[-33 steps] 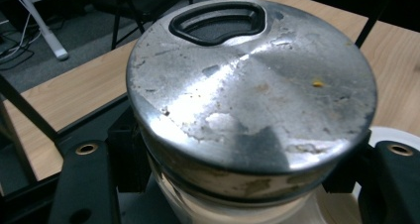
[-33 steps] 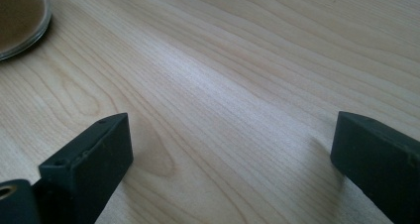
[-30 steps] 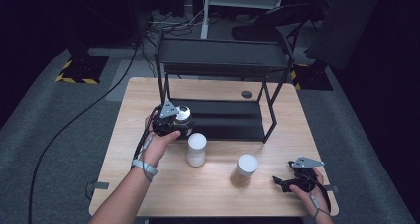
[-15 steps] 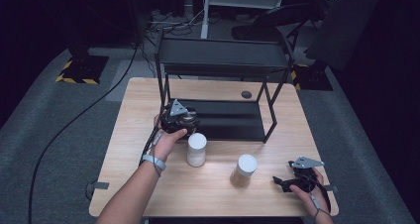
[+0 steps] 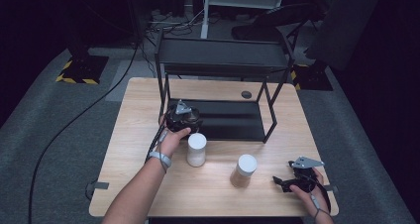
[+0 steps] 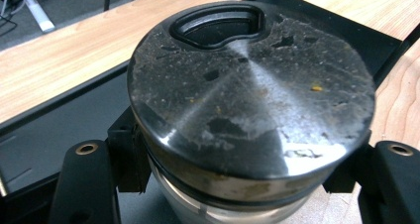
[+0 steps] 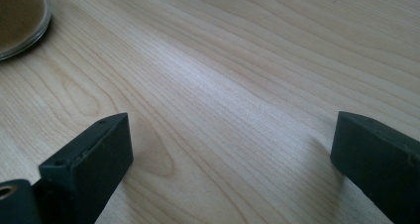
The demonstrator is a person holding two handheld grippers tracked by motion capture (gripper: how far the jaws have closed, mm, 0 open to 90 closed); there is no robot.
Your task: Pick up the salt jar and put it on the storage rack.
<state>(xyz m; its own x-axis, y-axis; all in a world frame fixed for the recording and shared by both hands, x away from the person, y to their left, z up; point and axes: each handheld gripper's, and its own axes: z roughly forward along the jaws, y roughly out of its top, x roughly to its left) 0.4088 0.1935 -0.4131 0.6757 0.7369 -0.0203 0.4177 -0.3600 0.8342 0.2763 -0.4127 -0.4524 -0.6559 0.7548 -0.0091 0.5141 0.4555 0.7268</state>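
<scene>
Pale wood covered the desk (image 5: pixel 148 115), which stood on grey carpet with a black two-level metal rack (image 5: pixel 223 85) set on its far half. In the middle of the high view the left tongs (image 5: pixel 182 119) sat at the near left corner of the rack's lower shelf, held by a hand (image 5: pixel 171 140) that came up from the bottom of the frame. The left gripper view showed those tongs clamped on a jar (image 6: pixel 247 110): a black jaw pressed each side just under its dark, scuffed and dusty lid, which had a kidney-shaped recess near the top of the frame. The jar hung over the edge of the black shelf, with the wood of the desk beyond it.

Two more jars stood upright on the desk in front of the rack, both with white lids: one (image 5: pixel 196 149) just right of the left hand, the other (image 5: pixel 243 170) nearer the lower right, apart from the first.

At the lower right of the high view the right tongs (image 5: pixel 283 182) lay low by the desk's near edge. In the right gripper view (image 7: pixel 228 149) the jaws stood wide apart with bare wood between them, and the base of a jar (image 7: pixel 20 21) showed in the upper left corner.
</scene>
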